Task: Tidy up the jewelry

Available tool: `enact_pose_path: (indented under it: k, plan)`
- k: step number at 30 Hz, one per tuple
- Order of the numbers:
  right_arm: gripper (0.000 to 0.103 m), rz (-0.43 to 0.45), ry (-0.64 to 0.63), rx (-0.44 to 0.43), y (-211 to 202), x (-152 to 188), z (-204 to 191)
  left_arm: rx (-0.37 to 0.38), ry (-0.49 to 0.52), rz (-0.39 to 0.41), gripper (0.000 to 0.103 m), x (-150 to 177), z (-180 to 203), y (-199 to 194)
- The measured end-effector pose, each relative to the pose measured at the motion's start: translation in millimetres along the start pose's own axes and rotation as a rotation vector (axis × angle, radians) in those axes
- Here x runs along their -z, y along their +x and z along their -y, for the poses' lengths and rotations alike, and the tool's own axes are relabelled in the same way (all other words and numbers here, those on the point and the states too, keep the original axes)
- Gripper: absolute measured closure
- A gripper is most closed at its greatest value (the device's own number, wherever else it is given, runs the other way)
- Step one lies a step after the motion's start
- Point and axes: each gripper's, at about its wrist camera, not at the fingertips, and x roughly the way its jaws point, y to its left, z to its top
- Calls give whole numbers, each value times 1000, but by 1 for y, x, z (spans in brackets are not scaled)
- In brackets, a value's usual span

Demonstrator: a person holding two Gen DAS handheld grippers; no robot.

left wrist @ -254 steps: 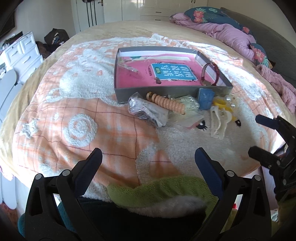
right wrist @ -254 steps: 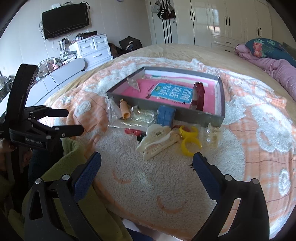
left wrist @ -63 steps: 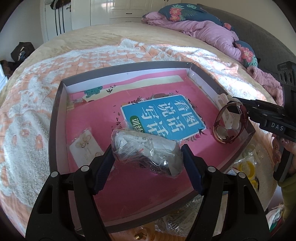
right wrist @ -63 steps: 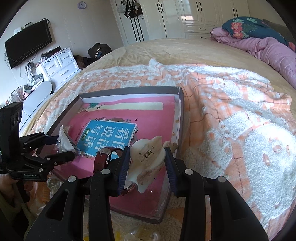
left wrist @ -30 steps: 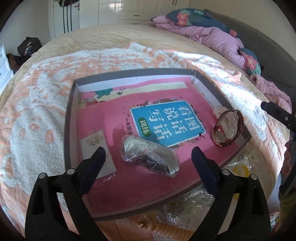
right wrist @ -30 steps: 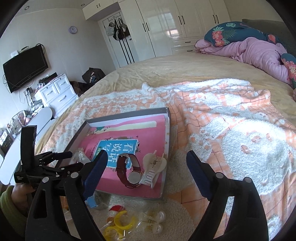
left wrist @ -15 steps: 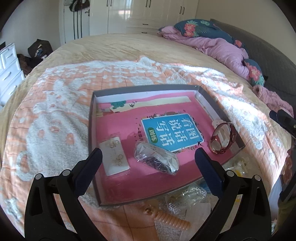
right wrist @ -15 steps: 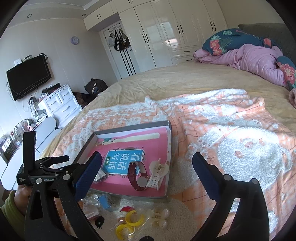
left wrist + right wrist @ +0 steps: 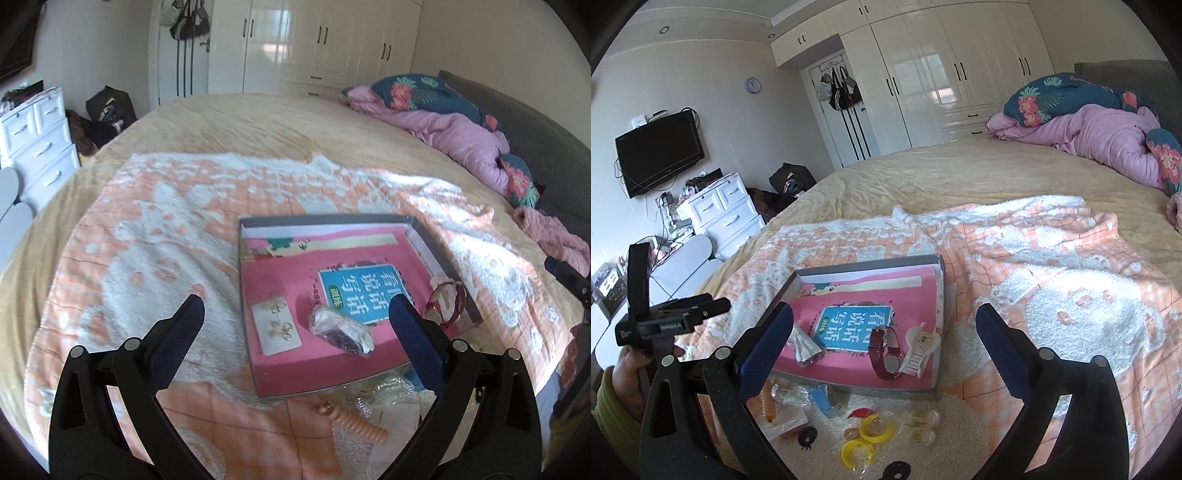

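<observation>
Above the bed's near edge, the left gripper (image 9: 293,314) and right gripper (image 9: 884,319) both hang wide open and empty, while inside the gray tray (image 9: 862,263) lie a bagged item (image 9: 341,330), earring card (image 9: 276,328), watch (image 9: 884,350) and white hair claw (image 9: 919,349).

I read large white Chinese characters, 看图说话写话, on the blue rectangular label (image 9: 365,287) printed in the pink-lined grey cardboard tray (image 9: 245,328); small green oval beside them is illegible.
</observation>
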Motion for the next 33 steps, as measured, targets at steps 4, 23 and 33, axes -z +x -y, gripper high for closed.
enact_pose_path:
  k: [4, 23, 33]
  plan:
    - [5, 11, -14, -10, -6, -1, -9, -7, -21, 28, 9, -3, -7, -15]
    - [5, 5, -61, -72, -19, 9, -34, -46, 7, 96, 9, 16, 11, -64]
    - [5, -18, -77, -87, -29, 23, -34, -43, 15, 77, 9, 39, 24, -75]
